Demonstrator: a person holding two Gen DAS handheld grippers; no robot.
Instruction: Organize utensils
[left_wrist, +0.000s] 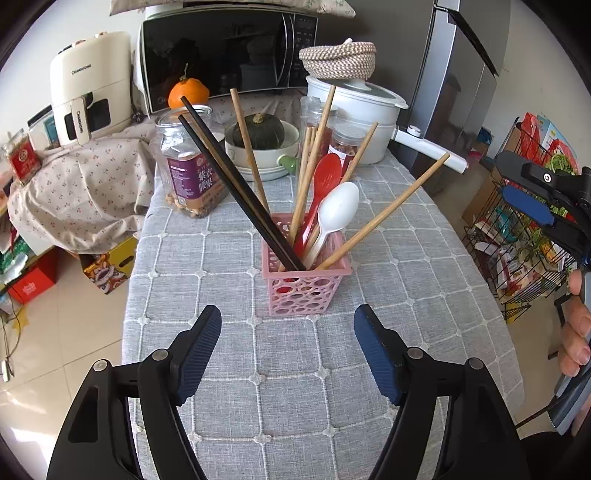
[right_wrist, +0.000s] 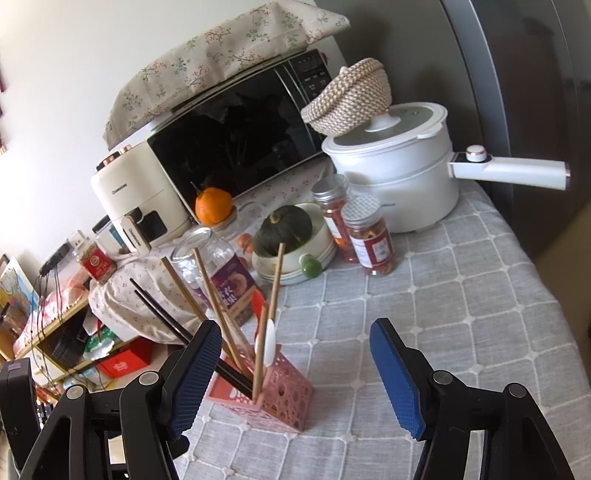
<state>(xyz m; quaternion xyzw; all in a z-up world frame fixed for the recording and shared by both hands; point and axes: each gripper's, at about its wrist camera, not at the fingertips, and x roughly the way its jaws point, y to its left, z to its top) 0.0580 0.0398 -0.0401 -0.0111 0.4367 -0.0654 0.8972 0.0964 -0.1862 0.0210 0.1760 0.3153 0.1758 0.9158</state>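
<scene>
A pink perforated basket (left_wrist: 306, 286) (right_wrist: 282, 397) stands on the grey checked tablecloth (left_wrist: 295, 369). It holds two black chopsticks (left_wrist: 236, 188), several wooden chopsticks (left_wrist: 384, 216), a red spoon (left_wrist: 325, 177) and a white spoon (left_wrist: 338, 208). My left gripper (left_wrist: 288, 325) hangs open just in front of the basket, nothing between its fingers. My right gripper (right_wrist: 291, 341) is open too, with the basket low between its left finger and the gap, untouched. In the left wrist view that right gripper (left_wrist: 532, 199) shows at the right edge, held by a hand (left_wrist: 576, 325).
Behind the basket stand a nut jar (left_wrist: 188, 166), a bowl with a green squash (left_wrist: 260, 131), two red-filled jars (right_wrist: 369, 240), a white pot (right_wrist: 399, 177) with a long handle, a microwave (left_wrist: 221, 55) and an orange (left_wrist: 188, 92). A wire rack (left_wrist: 524, 236) stands right of the table.
</scene>
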